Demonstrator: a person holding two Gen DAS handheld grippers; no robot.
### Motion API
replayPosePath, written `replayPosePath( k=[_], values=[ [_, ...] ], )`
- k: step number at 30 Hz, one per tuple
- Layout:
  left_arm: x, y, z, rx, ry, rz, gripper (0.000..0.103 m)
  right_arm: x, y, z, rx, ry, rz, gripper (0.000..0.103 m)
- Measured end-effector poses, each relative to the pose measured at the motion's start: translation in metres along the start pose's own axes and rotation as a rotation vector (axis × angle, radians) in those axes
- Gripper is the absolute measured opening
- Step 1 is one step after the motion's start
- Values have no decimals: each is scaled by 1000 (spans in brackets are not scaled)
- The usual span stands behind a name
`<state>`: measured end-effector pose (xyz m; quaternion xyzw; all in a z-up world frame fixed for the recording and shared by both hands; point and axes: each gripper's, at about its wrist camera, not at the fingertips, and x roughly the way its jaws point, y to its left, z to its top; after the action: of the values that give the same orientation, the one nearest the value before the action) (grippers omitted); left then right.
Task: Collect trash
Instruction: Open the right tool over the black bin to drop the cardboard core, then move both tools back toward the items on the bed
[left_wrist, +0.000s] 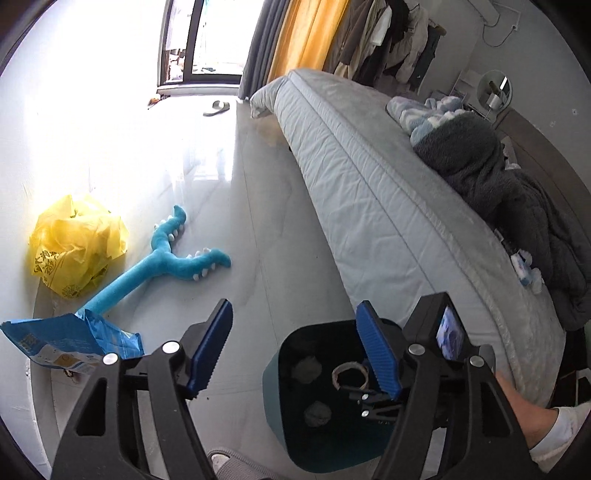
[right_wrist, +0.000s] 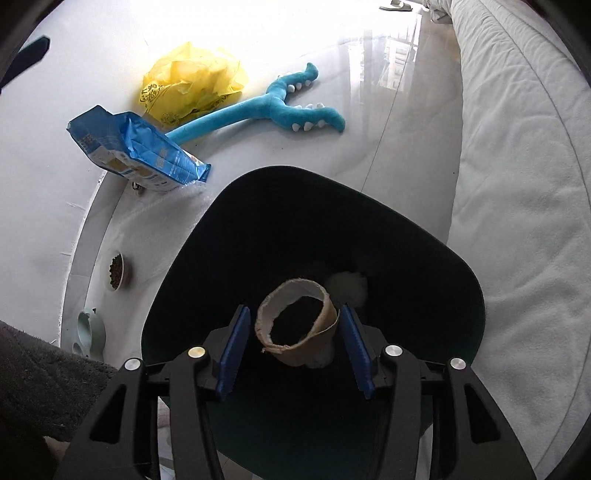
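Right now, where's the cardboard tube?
In the right wrist view the cardboard tube sits between the right gripper fingers, pads apart from it, over the dark bin beside the bed.

A lived-in home bedroom: a pale grey quilted mattress (left_wrist: 369, 192) with a dark fleece blanket (left_wrist: 491, 177), clothes hanging by an orange curtain (left_wrist: 310, 33), a slipper (left_wrist: 217, 108) and a blue plush toy (left_wrist: 162, 258) on the glossy floor (left_wrist: 258, 221).
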<state>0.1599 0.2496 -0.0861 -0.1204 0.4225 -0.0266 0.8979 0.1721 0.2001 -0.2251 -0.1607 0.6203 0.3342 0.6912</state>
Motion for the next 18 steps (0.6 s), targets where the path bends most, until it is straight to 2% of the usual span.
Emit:
replayPosePath(
  k=[3, 6, 11, 18],
  values=[
    [-13, -13, 9, 29, -59, 30, 70, -7, 3, -2, -17, -8, -12, 60],
    [-24, -26, 18, 42, -120, 18, 70, -15, 7, -6, -34, -16, -14, 66],
    [-38, -45, 29, 50, -188, -15, 70, -31, 9, -13, -53, -42, 17, 68],
    [-50, -78, 39, 98, -274, -19, 70, -68, 2, -23, -45, -126, 46, 71]
  ],
)
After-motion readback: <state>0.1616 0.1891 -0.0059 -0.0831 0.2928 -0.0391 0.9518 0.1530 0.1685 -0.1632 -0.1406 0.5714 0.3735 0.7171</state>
